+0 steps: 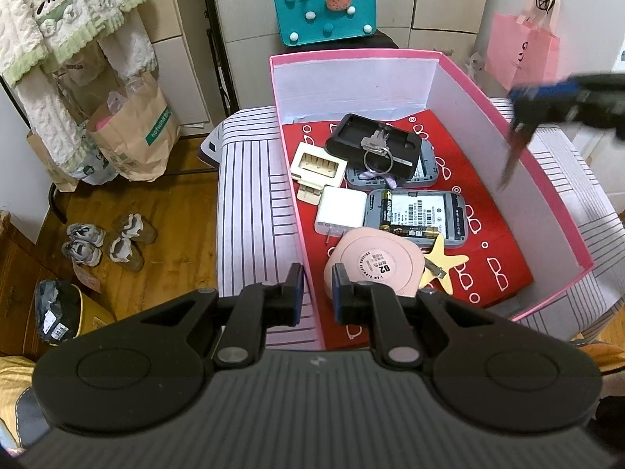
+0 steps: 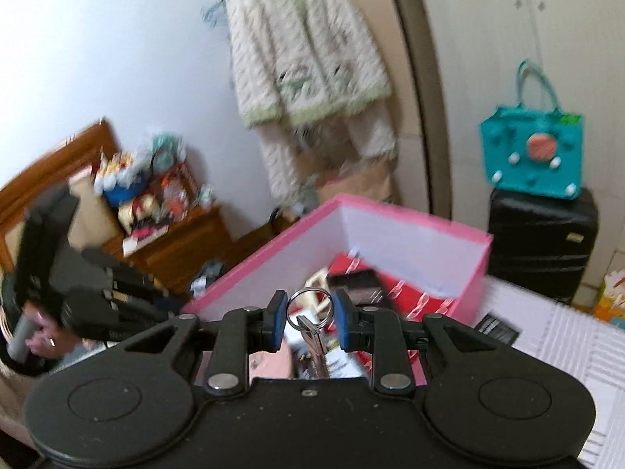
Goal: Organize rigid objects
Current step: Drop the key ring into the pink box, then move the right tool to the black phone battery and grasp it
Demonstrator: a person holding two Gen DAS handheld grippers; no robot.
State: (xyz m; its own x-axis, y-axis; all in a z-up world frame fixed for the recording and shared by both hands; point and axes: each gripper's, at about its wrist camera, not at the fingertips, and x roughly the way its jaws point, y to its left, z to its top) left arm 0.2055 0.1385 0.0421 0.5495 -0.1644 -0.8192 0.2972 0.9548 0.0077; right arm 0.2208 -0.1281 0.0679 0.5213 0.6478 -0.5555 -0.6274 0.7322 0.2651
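Step in hand: I judge this to be the carrying stage of one item. My right claw [image 2: 308, 322] holds a metal key ring with silver keys hanging from it [image 2: 309, 314], the ring caught between the blue pads and the keys dangling below.

Right claw, state: narrow, closed on the ring. In the left wrist view it appears blurred at the upper right, above the far right wall of the box, with the keys trailing down as a dark streak [image 1: 515, 156].

Left claw [image 1: 317, 291], state: nearly closed. Its two blue pads straddle the near left wall of the pink cardboard box with white inner walls [image 1: 449, 117]. Whether they actually pinch that wall I cannot tell, though they seem placed to steady the box.

Box, place: it rests on a white cushion with dark stripes [image 1: 250, 179], and its floor is lined with red paper printed with white spectacles.

Already in the box: a second bunch of keys on a ring [image 1: 377, 152] lying on a black rectangular tray, a cream plastic case, a white square charger [image 1: 341, 213], a grey device with an open back and a black and gold battery [image 1: 406, 219] across it, a round pink case [image 1: 375, 269] and a yellow star-shaped clip.

Next move calls for: bringing the keys over a free patch of the red lining, lowering until they touch, then opening the pads so that the ring drops clear.

Risk: the hanging keys may snag on the box wall.
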